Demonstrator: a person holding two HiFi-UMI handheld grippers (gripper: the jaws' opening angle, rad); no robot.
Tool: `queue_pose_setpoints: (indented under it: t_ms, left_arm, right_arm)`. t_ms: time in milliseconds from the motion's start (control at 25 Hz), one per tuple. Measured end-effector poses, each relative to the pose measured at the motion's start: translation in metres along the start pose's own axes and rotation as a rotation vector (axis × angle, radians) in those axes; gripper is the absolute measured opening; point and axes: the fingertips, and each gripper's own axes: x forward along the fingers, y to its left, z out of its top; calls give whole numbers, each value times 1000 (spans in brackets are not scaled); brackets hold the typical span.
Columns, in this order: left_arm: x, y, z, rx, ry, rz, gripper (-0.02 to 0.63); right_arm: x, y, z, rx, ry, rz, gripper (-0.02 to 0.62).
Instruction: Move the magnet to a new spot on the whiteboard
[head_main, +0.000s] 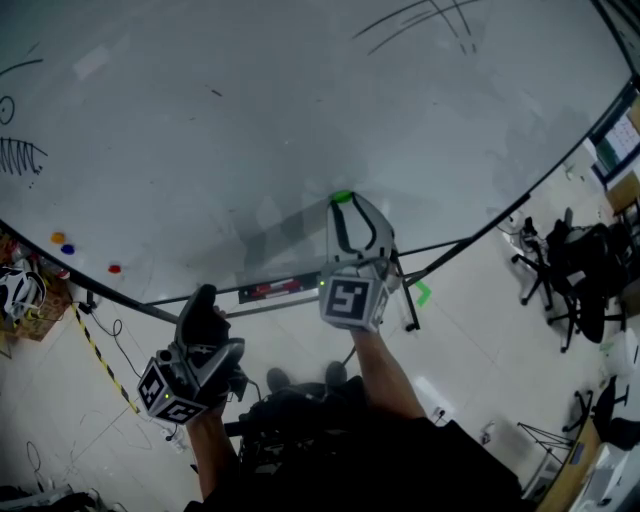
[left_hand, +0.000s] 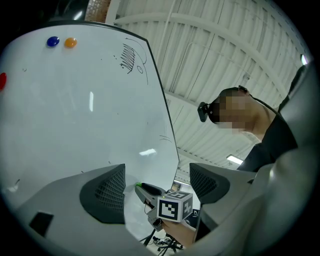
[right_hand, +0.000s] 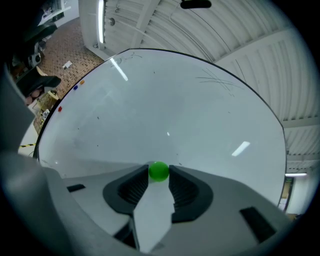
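Note:
A small green magnet (right_hand: 159, 171) sits on the whiteboard (right_hand: 175, 105), low on the board near its bottom edge (head_main: 342, 197). My right gripper (right_hand: 159, 173) points at the board with the magnet between its two fingertips; the jaws have spread and the pads look just clear of it. In the head view that gripper (head_main: 346, 203) reaches up from the middle. My left gripper (head_main: 203, 298) hangs lower left, away from the board (head_main: 250, 120), open with nothing between its jaws. The left gripper view (left_hand: 157, 175) looks across at the right gripper (left_hand: 144, 189).
An orange magnet (head_main: 57, 238), a blue magnet (head_main: 67, 249) and a red magnet (head_main: 114, 268) cling to the board's lower left. A ledge with a red item (head_main: 275, 290) runs under the board. Office chairs (head_main: 560, 270) stand at the right; striped tape (head_main: 100, 355) crosses the floor.

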Motion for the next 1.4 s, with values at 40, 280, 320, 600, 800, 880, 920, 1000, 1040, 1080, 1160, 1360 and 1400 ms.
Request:
queue_pose_setpoints:
  t_ms: [40,280,320,600,800,880,920,1000,1040,1080,1160,1360,1400]
  left_arm:
    - [-1,0,1,7,-2,3,400]
    - [-4,-1,5,41,-5,13,400]
    - [-4,-2,5,41,-5,13,400]
    - [-3,0,5,29,-8,7,400]
    - [-2,0,1,12,-3,-16,400]
    - [0,1,0,1,0,-16,400]
    - [3,1,-1,-5,1,-15,400]
    - [7,0,-3,-12,5,-20,400]
    - [9,-1,-5,-13,9,-25,400]
    - [11,-1,-6,-14,14,-29,400]
    - [16,-2,-9,-13,21,-40,400]
    - [29,-4,-15,-26,31,-61,400]
    - [32,-5,-15,-33,25,-64,400]
  right_arm:
    - [1,0,0,-2,2,-3,155]
    - [2,0,1,-39,-2,-24,156]
    - [2,0,1,-32,-4,-21,155]
    - [1,1,0,19,2,20,150]
    - [0,1,-3,80,3,72,150]
    - [-4,0,-2,106,-10,85,150]
    - [-7,-1,-1,120,-14,94,150]
    - [-14,-3,1,152,-20,121,150]
    - [-18,-4,2,173,-24,136,150]
    - [-22,-5,3,197,-28,152,150]
    - [-30,-11,4,250,-41,183,150]
    - [-51,-33,5,376,-95,254,150]
    - [-57,-37,4,396,-103,268,150]
